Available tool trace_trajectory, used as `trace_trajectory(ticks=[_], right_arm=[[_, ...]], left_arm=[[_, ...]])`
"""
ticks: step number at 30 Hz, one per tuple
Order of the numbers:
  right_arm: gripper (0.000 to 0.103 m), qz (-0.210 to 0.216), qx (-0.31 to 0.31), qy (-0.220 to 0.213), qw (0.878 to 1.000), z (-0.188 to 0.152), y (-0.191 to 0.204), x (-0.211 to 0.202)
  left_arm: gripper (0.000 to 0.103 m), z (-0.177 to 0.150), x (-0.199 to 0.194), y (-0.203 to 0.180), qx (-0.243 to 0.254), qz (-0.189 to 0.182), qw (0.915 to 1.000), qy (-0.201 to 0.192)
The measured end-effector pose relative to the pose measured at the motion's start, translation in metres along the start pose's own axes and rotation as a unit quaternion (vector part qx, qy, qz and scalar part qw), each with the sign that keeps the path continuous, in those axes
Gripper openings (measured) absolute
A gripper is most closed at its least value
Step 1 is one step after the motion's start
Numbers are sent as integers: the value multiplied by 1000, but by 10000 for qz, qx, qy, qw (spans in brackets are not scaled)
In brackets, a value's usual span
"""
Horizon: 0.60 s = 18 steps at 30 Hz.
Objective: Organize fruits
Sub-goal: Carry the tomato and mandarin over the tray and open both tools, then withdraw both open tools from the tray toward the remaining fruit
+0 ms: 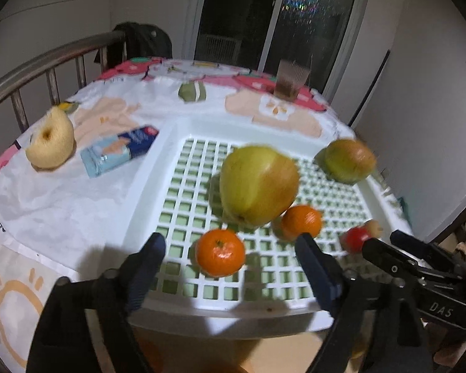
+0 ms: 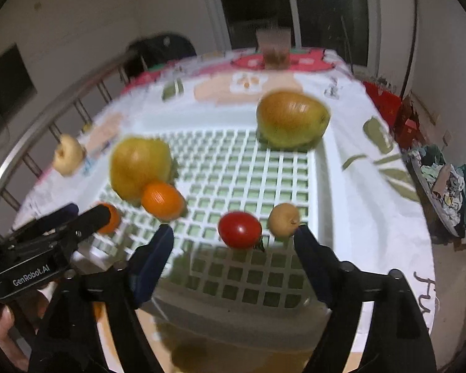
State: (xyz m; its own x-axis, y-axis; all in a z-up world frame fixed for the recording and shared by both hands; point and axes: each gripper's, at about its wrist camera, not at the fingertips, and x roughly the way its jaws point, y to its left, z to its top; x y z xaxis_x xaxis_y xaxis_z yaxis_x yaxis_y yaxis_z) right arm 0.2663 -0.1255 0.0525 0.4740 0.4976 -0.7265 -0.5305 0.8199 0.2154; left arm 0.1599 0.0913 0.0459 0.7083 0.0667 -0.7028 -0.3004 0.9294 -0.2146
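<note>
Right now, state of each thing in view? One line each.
Left gripper: open, holding nothing.
Right gripper: open, holding nothing.
White tray: on the table, holding fruit.
Large pear: in the tray.
Second pear: in the tray's far corner.
Two oranges: in the tray.
Tomato: in the tray.
Small tan fruit: in the tray.
Pale apple: outside the tray, on the cloth.
Blue carton: lying flat on the cloth.

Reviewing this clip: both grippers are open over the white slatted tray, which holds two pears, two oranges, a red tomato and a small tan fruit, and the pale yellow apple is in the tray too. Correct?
Not quite. The pale yellow apple is outside the white slatted tray, on the tablecloth beside a blue packet; the left wrist view shows it. The rest stands.
</note>
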Motion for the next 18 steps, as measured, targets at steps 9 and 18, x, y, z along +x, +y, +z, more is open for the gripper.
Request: trace_trajectory(ticks=[9, 18], right_arm=[[89, 327, 188, -681, 9970, 3, 3, -56], [94, 385, 70, -1164, 9924, -7, 18, -98]], left_arm=[[99, 8, -50, 1, -204, -360, 9969, -668], [99, -2, -79, -7, 132, -360, 9943, -992]])
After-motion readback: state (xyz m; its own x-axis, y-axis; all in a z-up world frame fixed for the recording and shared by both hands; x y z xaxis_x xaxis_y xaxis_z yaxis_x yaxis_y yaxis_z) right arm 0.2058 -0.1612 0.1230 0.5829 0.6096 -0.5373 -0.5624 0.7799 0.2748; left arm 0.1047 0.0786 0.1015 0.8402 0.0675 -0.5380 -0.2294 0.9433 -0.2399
